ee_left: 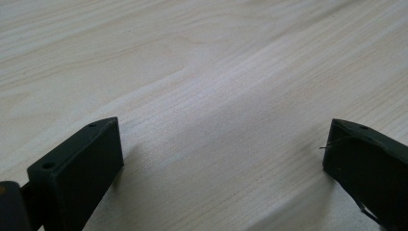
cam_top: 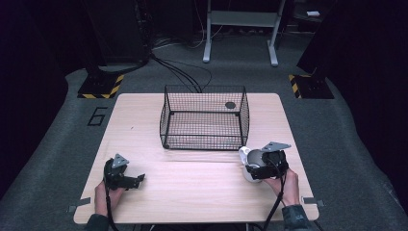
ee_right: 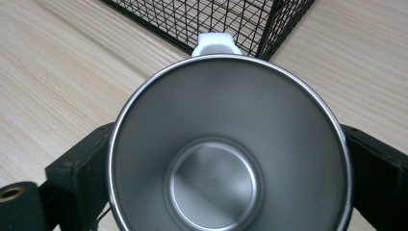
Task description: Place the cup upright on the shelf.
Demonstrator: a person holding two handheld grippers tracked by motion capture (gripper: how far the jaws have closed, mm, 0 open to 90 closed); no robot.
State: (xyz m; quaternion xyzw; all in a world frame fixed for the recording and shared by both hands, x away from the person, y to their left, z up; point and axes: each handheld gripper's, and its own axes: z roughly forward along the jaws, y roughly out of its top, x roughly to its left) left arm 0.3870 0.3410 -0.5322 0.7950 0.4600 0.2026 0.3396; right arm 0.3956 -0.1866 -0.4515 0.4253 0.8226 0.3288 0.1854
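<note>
right gripper (cam_top: pixel 262 166) jaws clamp the mug (ee_right: pixel 230 149) just before the basket's (cam_top: pixel 204 115) near right corner; left gripper (cam_top: pixel 129 180) jaws apart, farther off.

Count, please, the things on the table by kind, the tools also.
Wire basket: 1
Steel mug with white handle, held in the right tool: 1
Tools, the left tool open over bare wood: 2
Total: 4

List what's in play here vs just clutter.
In play: steel mug with white handle, clamped in right tongs; wire basket just ahead of it.
Idle: left tongs, open over bare table; metal stand on floor.
</note>
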